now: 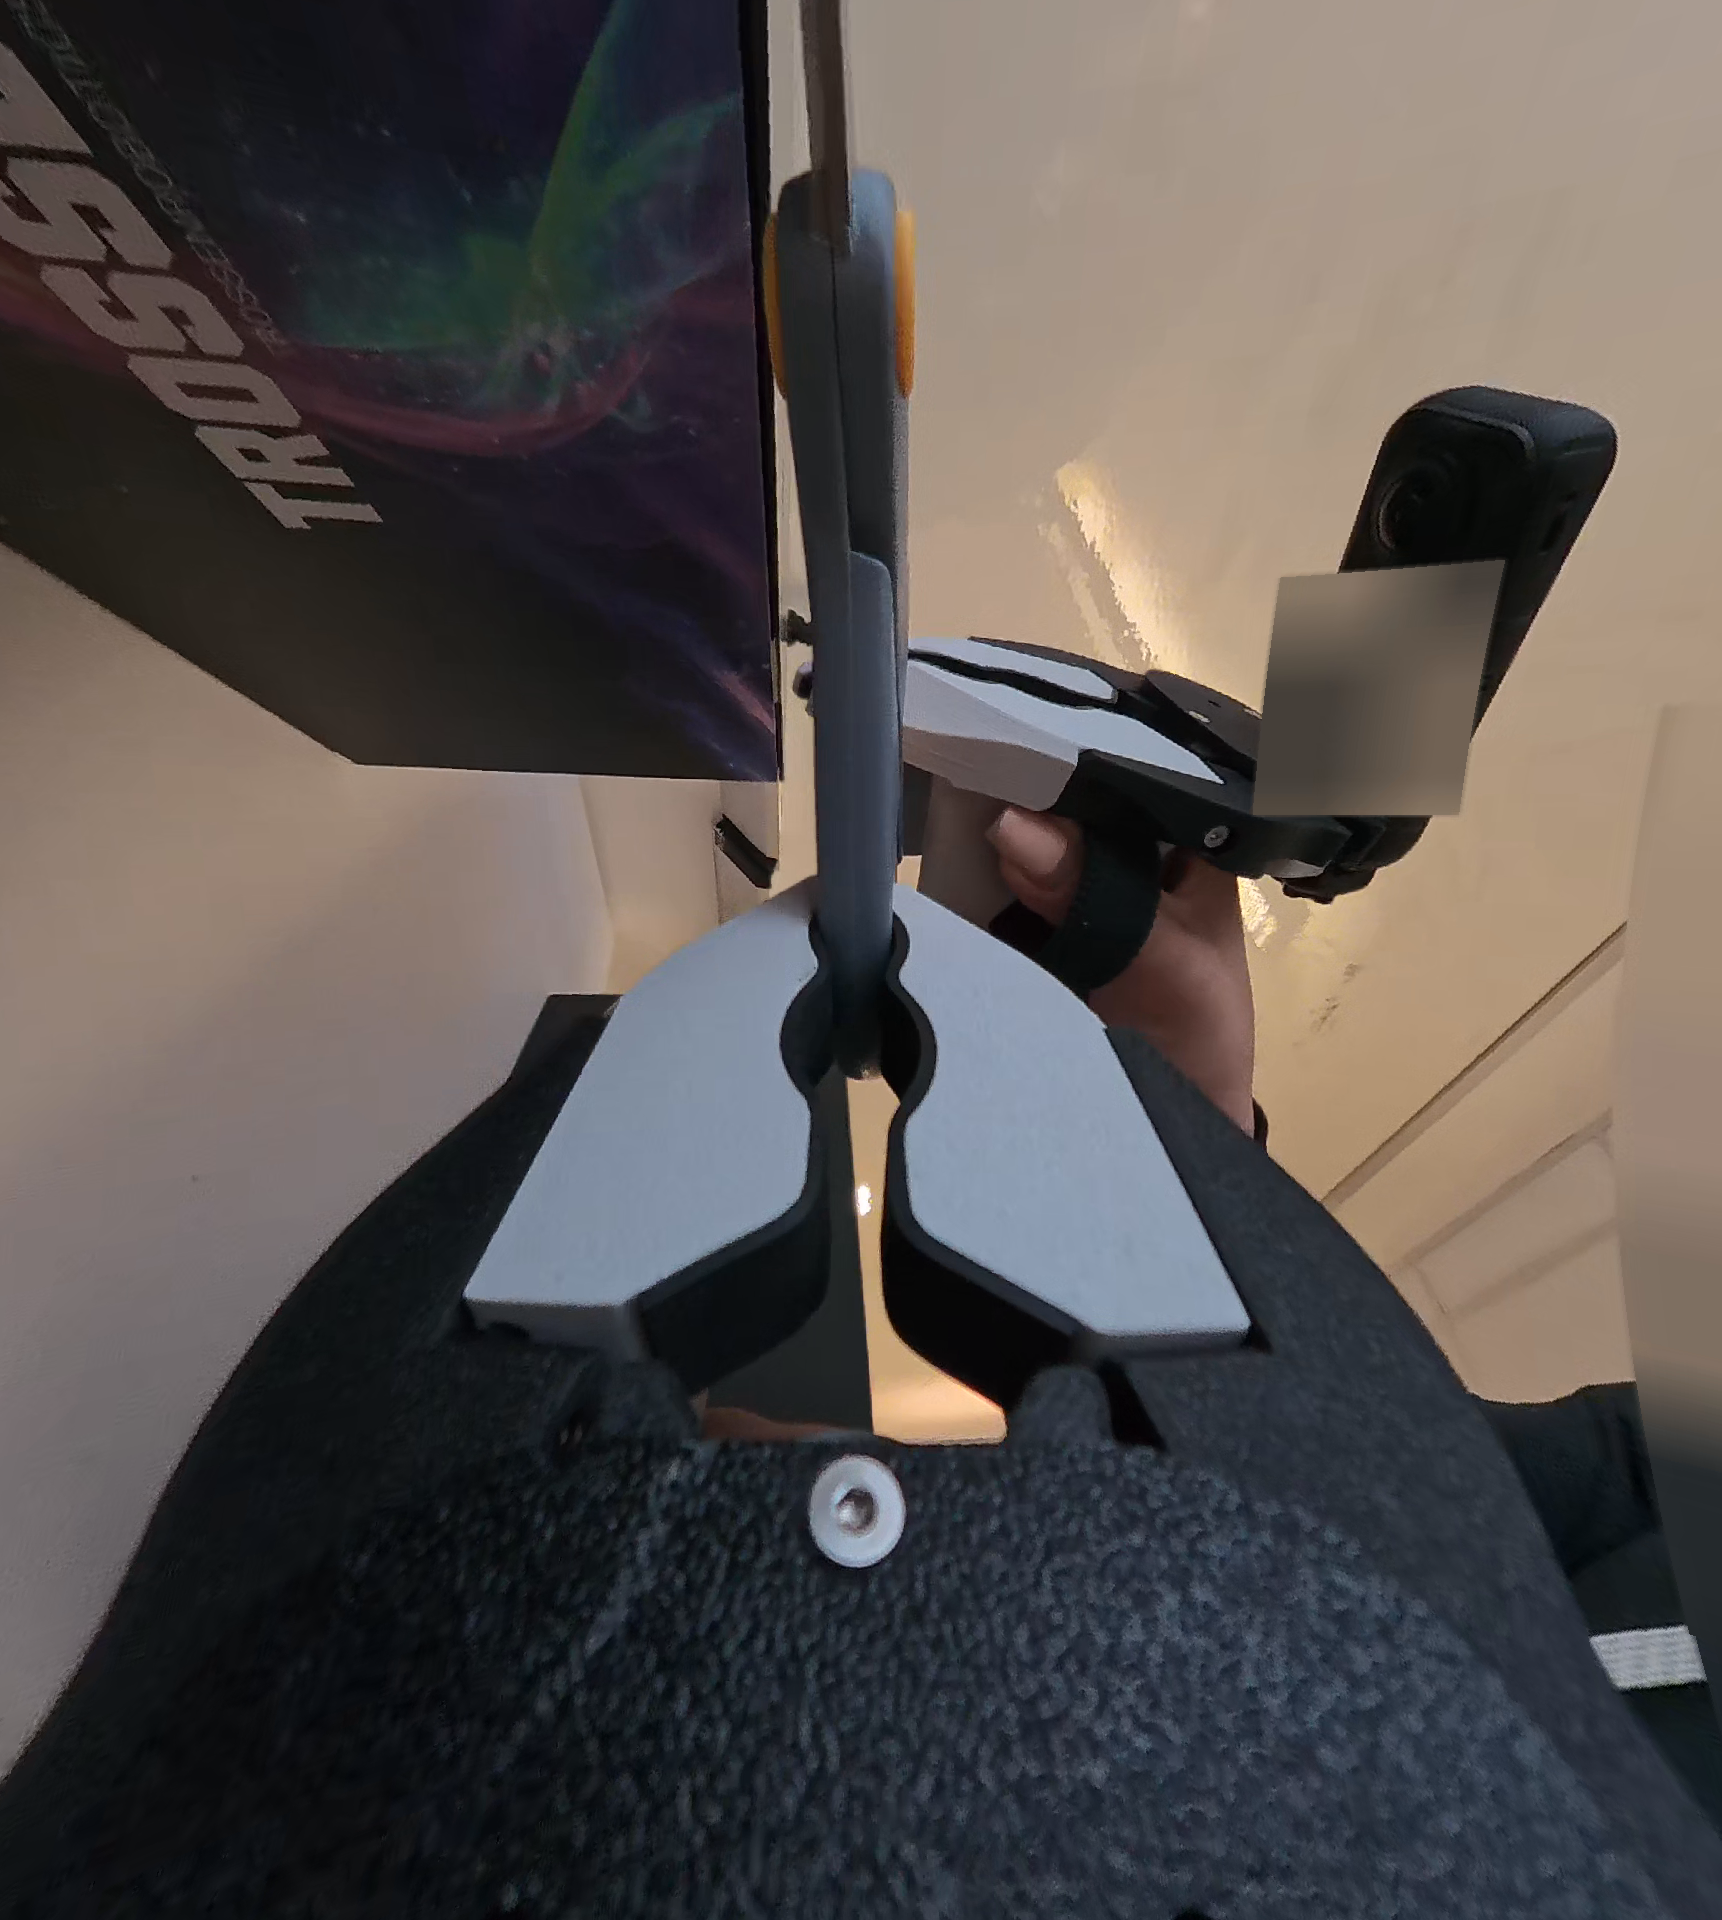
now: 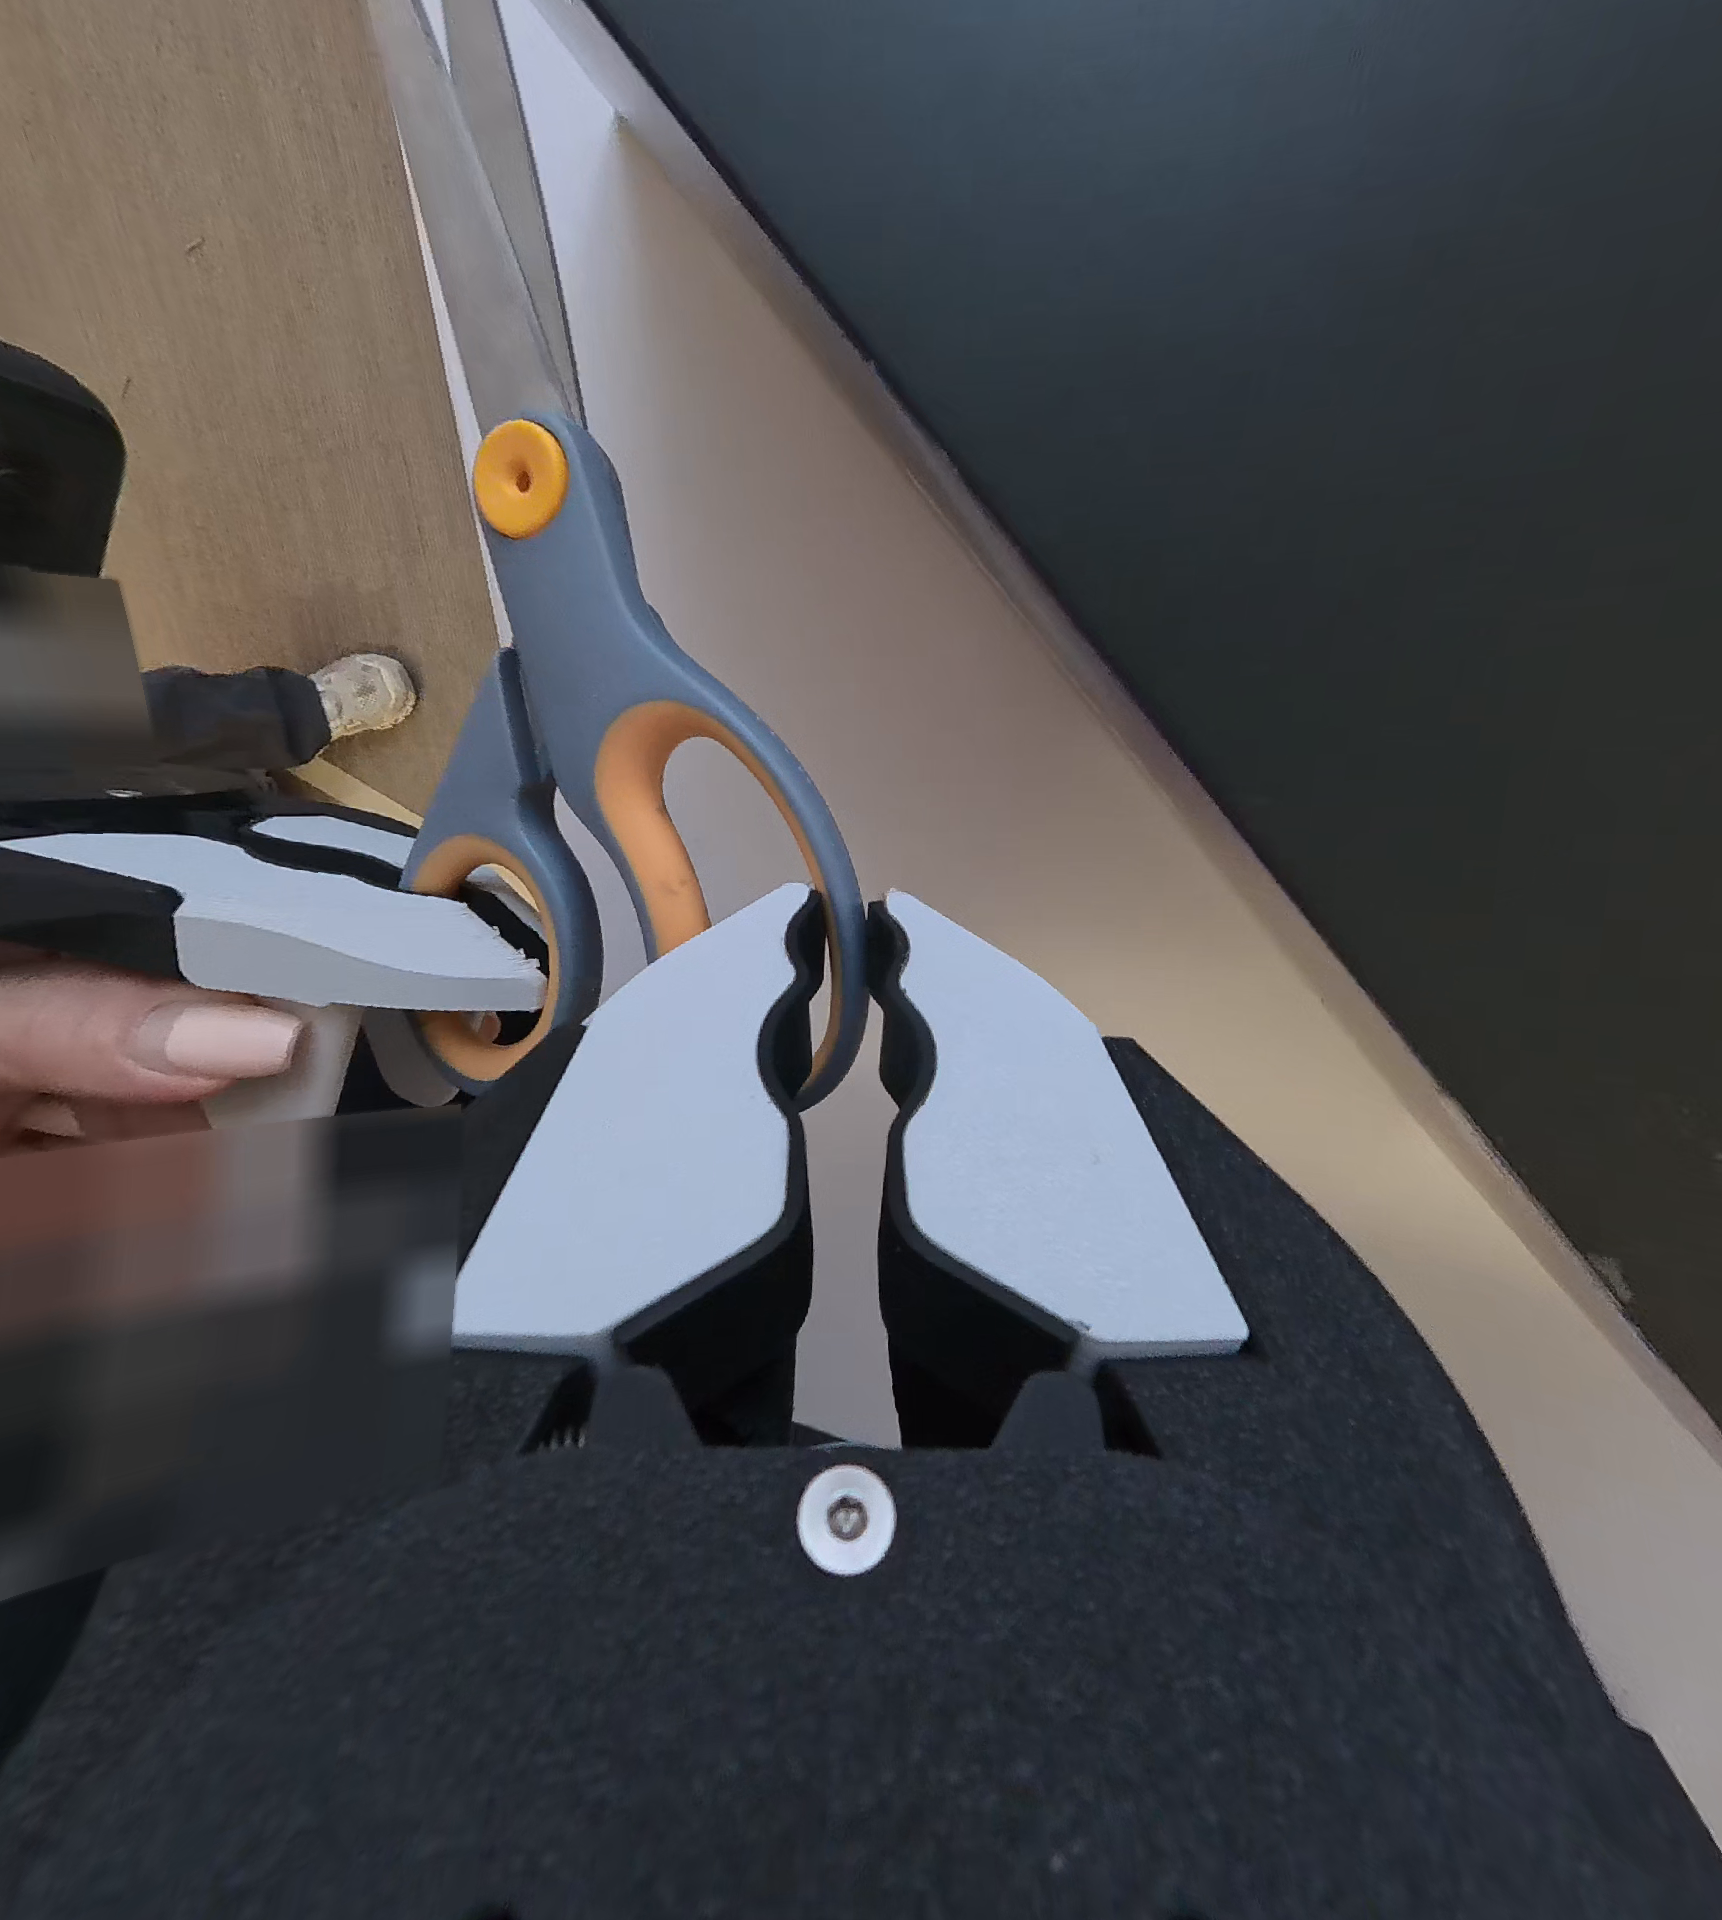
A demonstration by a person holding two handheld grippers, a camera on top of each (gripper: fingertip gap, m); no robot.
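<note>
Scissors (image 2: 618, 665), grey with orange lining, are our landmark. Their long axis runs straight away from both grippers, steel blades pointing far, handle loops near.

Left gripper (image 1: 855, 997): fingers nearly closed, pinching the scissors' handle edge-on between the grooved inner pads. In the right wrist view its fingers meet the smaller loop from the left side.

Right gripper (image 2: 844, 925): fingers almost together at the tips, clamping the outer rim of the larger loop.

Both grippers sit at the handle end, about equally close. Beside the blades we see a dark printed poster (image 1: 369, 343) and a pale wall (image 1: 1252, 260).
</note>
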